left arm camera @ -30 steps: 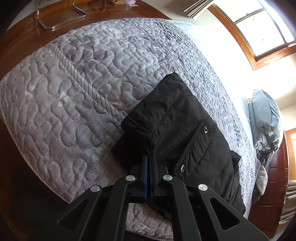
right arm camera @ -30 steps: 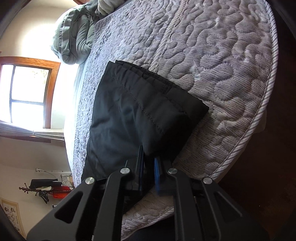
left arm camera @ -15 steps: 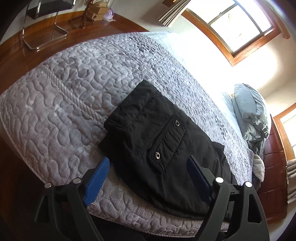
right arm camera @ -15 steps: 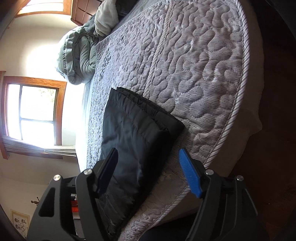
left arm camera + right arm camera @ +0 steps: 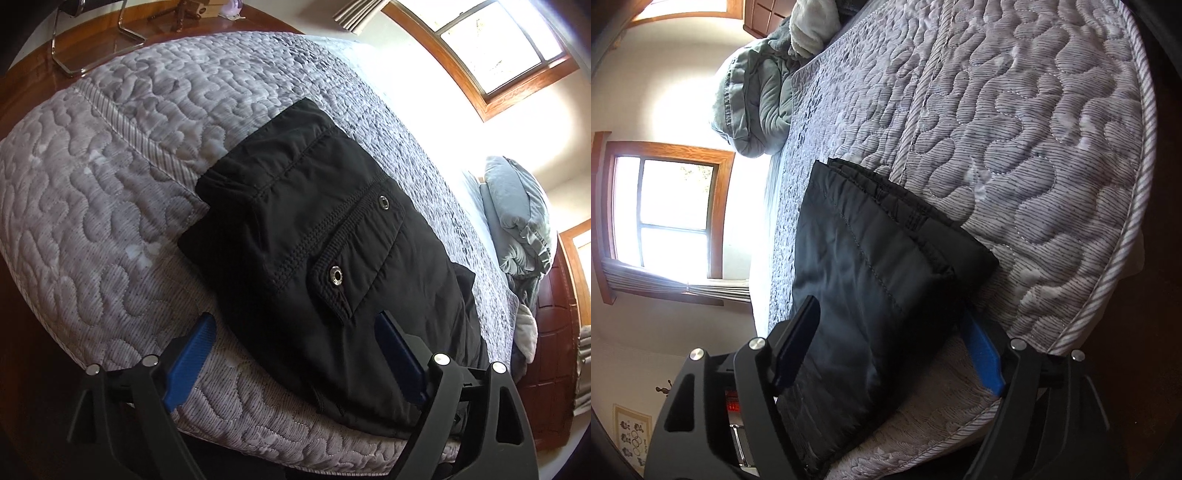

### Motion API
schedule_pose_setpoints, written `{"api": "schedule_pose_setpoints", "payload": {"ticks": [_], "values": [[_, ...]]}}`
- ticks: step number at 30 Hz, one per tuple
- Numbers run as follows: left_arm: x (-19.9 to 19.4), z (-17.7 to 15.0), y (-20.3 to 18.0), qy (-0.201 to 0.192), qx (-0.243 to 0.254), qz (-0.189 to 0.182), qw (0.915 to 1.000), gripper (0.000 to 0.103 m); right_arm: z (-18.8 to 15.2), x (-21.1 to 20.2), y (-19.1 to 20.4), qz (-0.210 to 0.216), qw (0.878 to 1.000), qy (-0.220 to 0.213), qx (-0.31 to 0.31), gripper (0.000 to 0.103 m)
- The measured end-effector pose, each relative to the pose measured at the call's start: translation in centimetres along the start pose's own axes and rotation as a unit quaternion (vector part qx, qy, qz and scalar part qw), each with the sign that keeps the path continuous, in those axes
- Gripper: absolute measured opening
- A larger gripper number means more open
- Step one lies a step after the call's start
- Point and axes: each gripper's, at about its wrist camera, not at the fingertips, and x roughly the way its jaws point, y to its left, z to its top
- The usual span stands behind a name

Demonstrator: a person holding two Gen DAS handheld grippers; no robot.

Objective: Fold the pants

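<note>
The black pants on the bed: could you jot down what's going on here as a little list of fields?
Item: black pants, folded into a compact stack
Resting on: grey quilted bedspread, near the bed's edge
Visible detail: pocket flap with metal snaps
Left gripper: open, jaws just widened, not pressing the cloth
Right gripper: open, jaws just widened, pants released
Background: window, grey pillow

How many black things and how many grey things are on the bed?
Black: 1, the folded pants
Grey: 1, the bunched blanket at the far end
Total: 2 things on the quilted bed
</note>
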Motion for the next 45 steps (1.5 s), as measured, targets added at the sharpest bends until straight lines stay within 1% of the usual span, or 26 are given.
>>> {"api": "schedule_pose_setpoints", "payload": {"ticks": [1,2,5,9,13,14,16,17,18,21,26,31,35,38,40,45], "values": [[0.1,0.0,0.1,0.0,-0.002,0.002,1.0,0.09,0.1,0.2,-0.2,-0.003,1.0,0.001,-0.001,0.076],[0.2,0.0,0.1,0.0,-0.007,0.003,1.0,0.09,0.1,0.2,-0.4,-0.009,1.0,0.001,-0.003,0.072],[0.4,-0.2,0.3,0.001,-0.015,0.005,0.9999,0.09,0.0,0.1,-1.1,0.006,1.0,-0.005,0.005,0.072],[0.6,-0.5,0.0,-0.004,-0.009,0.013,0.9999,0.092,-0.4,0.4,-0.1,0.012,1.0,-0.005,-0.025,0.075],[0.8,-0.7,-0.6,-0.016,-0.017,0.012,0.9996,0.093,-0.3,0.8,-0.5,0.015,1.0,-0.01,-0.02,0.074],[1.0,-0.9,-0.9,-0.02,-0.02,0.012,0.9995,0.093,-0.3,0.8,-0.4,0.016,1.0,-0.01,-0.022,0.072],[1.2,-1.3,-1.2,-0.027,-0.025,0.009,0.9993,0.094,-0.3,0.7,-0.1,0.015,0.999,-0.01,-0.032,0.055],[1.3,-1.5,-1.3,-0.032,-0.028,0.008,0.9991,0.094,-0.3,0.7,0.0,0.02,0.999,-0.006,-0.034,0.038],[1.3,-1.6,-1.3,-0.037,-0.031,0.007,0.9988,0.094,-0.3,0.7,0.1,0.023,0.999,-0.004,-0.036,0.031],[1.5,-2.0,-1.4,-0.052,-0.042,0.004,0.9978,0.094,-0.3,0.3,0.9,0.021,0.999,-0.006,-0.048,0.024],[1.4,-2.4,-1.5,-0.076,-0.05,0.007,0.9958,0.094,-0.4,-0.3,2.7,0.011,0.997,-0.011,-0.069,0.021],[0.5,-3.2,-1.6,-0.114,-0.038,0.025,0.9925,0.094,-0.6,-0.9,5.0,-0.001,0.996,-0.017,-0.091,0.02],[-0.2,-3.5,-2.0,-0.147,-0.03,0.044,0.9877,0.094,-1.0,-1.6,6.9,-0.009,0.993,-0.023,-0.111,0.019],[-0.2,-3.8,-2.3,-0.147,-0.014,0.048,0.9878,0.094,-1.5,-1.9,8.5,-0.012,0.991,-0.027,-0.13,0.018],[-0.3,-3.9,-2.5,-0.15,-0.006,0.044,0.9878,0.094,-1.7,-2.1,9.6,-0.014,0.99,-0.03,-0.14,0.018],[-0.1,-3.7,-2.2,-0.144,-0.016,0.033,0.9889,0.094,-2.4,-2.5,12.3,-0.027,0.984,-0.037,-0.172,0.018]]}}
